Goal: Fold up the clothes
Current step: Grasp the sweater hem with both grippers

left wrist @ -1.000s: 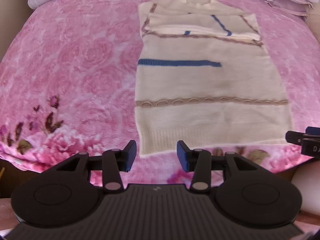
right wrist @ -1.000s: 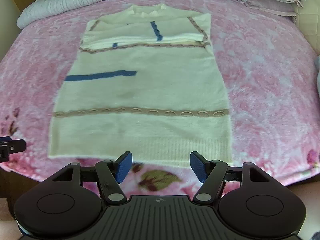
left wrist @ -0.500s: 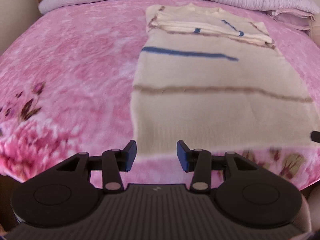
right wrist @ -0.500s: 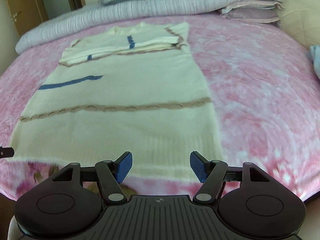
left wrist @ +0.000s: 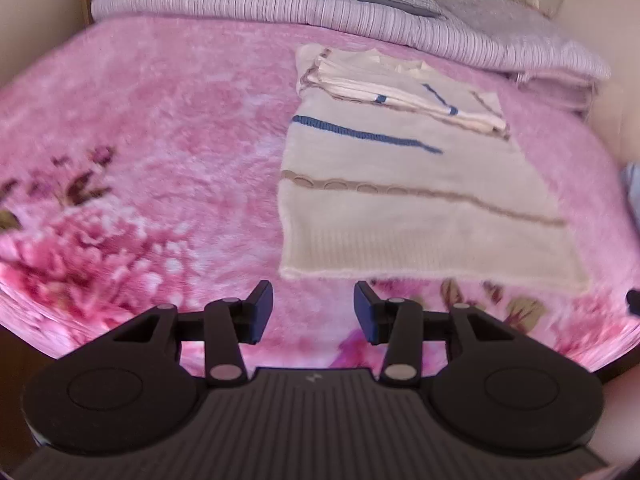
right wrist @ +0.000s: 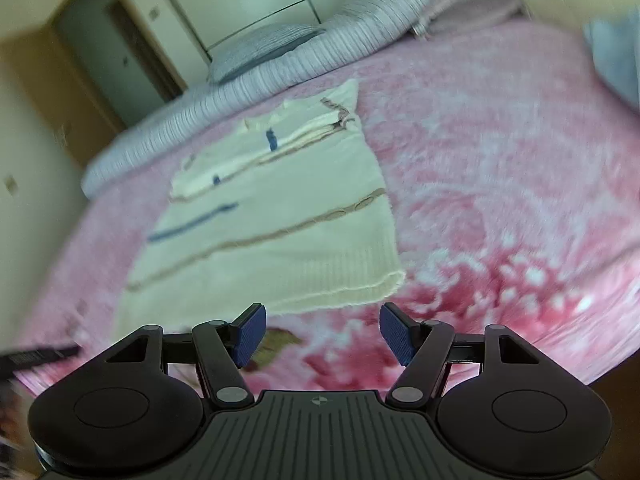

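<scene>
Nearest the cameras, both sets of tongs are spread and hold nothing: the left tongs (left wrist: pixel 313 312) hover over the near edge of the bed, just short of the garment's near left corner, and the right tongs (right wrist: pixel 322 334) hang just short of its near right corner. Neither touches cloth.

The cream knitted sweater with blue and tan stripes (left wrist: pixel 404 200) lies flat on the fluffy pink floral blanket (left wrist: pixel 160 140), its ribbed hem (right wrist: pixel 344 276) running along the near edge of the bed and its sleeves already folded across the chest at the far end. Beyond it, along the far edge, sit a striped lilac quilt roll (left wrist: pixel 240 2) and a grey pillow (right wrist: pixel 264 46).

The risks, as I judge them: the hem rests on deep pile, so closing tongs may nip blanket fibres along with the knit, or catch only the top layer and drag the hem askew. Both views are motion-blurred and the right one tilted; a hurried, uneven lift could skew the fold or shake the tucked sleeves loose.
</scene>
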